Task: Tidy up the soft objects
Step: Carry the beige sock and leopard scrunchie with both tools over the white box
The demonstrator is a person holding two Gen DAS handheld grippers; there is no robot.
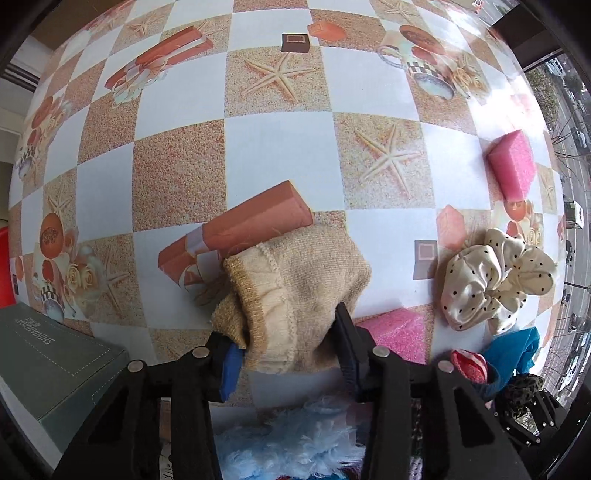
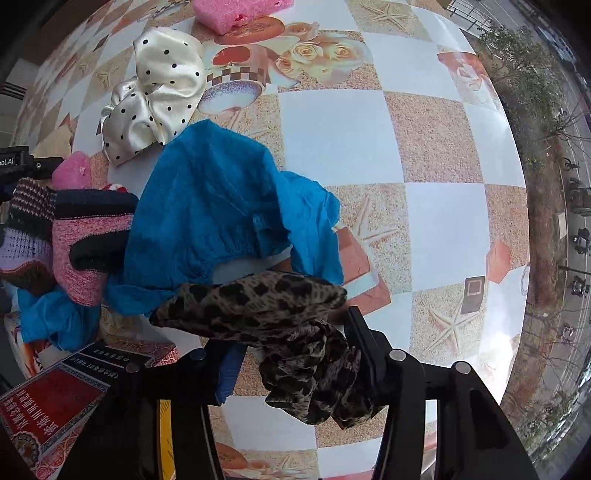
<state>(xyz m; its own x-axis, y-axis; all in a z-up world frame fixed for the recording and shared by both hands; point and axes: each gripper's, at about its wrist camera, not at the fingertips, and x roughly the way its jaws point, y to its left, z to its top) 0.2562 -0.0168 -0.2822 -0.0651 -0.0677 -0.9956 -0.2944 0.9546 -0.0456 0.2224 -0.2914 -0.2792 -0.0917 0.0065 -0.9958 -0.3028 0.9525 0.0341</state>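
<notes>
Checkered worktop (image 1: 280,155) below. Left hand-held gripper (image 1: 288,350) pinches a beige sock (image 1: 295,291); grey box (image 1: 55,369) at 8 o'clock. Right hand-held gripper (image 2: 291,354) pinches a leopard scrunchie (image 2: 280,317).

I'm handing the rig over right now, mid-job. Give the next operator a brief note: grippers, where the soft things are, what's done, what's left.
Left gripper: shut on the beige knit sock.
Right gripper: shut on the leopard scrunchie.
Loose on the table: polka-dot scrunchie, blue cloth, pink sponge, knit items piled at left.
Done: two items gripped.
Left: place both, then sort the rest.
</notes>
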